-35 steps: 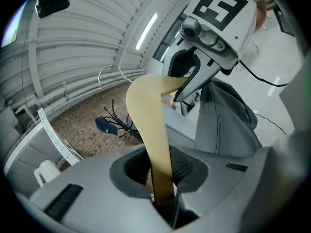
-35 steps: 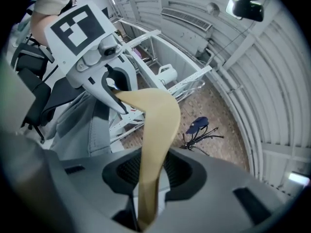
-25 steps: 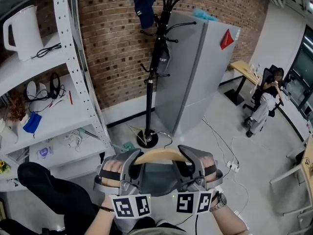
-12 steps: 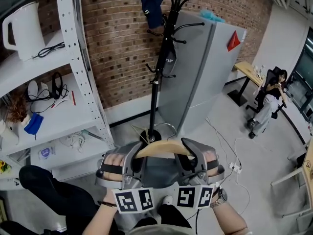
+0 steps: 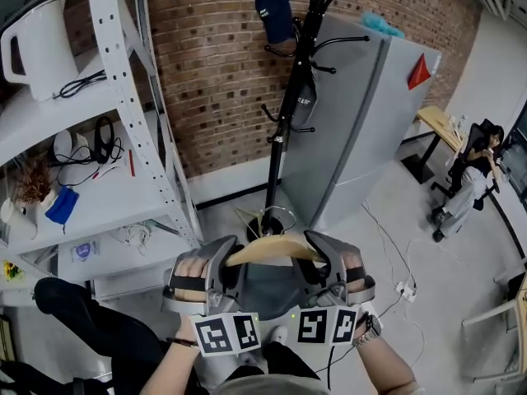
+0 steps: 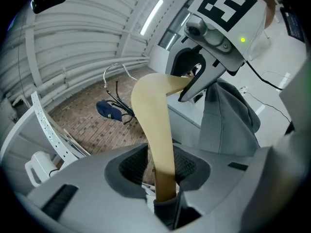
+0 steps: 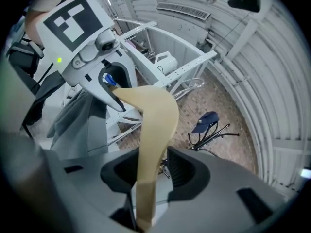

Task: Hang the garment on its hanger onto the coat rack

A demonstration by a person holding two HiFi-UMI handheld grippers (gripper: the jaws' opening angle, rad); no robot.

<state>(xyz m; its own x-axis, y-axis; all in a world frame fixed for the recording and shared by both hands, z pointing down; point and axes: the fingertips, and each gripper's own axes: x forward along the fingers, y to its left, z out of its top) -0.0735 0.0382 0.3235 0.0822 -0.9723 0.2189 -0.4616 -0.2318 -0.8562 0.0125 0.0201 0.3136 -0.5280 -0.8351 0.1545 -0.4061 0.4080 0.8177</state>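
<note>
Wooden hanger (image 5: 268, 248) with grey garment (image 5: 268, 293) draped below, clamped at both ends — left gripper (image 5: 229, 257) and right gripper (image 5: 317, 252), jaws just eased wider yet pressing the wood. Held at 6 o'clock in the head view; coat rack (image 5: 286, 130) at 12 o'clock, near, not touching, before a brick wall (image 5: 214, 72).

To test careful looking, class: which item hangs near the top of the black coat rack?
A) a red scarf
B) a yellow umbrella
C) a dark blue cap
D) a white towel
C: in the head view a dark blue cap hangs from an upper hook of the coat rack.
</note>
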